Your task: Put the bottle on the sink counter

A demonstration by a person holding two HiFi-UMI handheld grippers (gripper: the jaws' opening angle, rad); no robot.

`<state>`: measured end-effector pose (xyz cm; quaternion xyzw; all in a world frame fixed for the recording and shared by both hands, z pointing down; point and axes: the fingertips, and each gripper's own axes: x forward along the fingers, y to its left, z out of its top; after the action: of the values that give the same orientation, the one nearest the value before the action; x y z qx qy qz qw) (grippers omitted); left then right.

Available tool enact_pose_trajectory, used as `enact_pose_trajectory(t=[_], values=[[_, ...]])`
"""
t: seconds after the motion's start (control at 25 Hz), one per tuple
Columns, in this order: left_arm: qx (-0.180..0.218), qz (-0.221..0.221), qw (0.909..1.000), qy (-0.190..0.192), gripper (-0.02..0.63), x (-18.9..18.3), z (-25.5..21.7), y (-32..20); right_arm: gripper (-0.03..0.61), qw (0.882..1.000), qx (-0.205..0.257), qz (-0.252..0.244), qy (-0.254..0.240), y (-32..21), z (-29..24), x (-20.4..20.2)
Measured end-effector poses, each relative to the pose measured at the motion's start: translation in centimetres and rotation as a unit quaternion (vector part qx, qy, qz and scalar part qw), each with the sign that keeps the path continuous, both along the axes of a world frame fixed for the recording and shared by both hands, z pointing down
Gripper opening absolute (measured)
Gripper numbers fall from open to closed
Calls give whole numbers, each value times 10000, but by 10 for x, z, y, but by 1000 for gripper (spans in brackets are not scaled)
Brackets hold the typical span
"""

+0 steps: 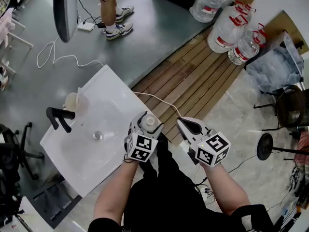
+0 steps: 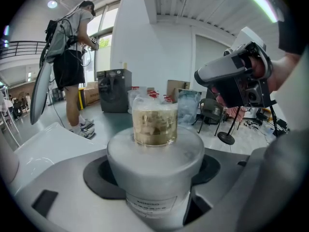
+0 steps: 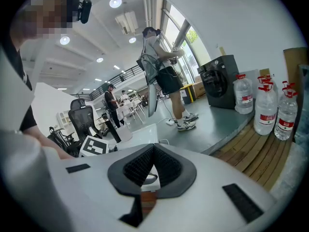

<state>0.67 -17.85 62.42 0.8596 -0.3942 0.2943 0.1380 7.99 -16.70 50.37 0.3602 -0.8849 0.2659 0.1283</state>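
Sink counter near; left gripper clamps bottle, label only in its view; right gripper closed, empty.

An open lab-like hall: a free-standing sink, office chairs, water jugs, a washer, floor cables.

Bottle label: one line of small print, too blurred to read.
Water jugs, red labels: print too small to read.
Marker cubes: black-and-white squares, no letters.
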Motion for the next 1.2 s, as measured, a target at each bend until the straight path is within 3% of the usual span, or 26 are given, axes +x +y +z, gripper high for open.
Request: enact_pose_trajectory(t=[0.24,0.68,1.2], values=[[-128,-2,9998,-154,342,-3,0,2,14,10000,-27,-9,-27,0,1,-1],[58,-233,9997,46,342,-5,-3,-7,14,10000,-82,-20,-14,0,5,1],[-46,-28,9998,-193,342,-11,4,5,14,9999,-99,-56,-63,3,5,-5]])
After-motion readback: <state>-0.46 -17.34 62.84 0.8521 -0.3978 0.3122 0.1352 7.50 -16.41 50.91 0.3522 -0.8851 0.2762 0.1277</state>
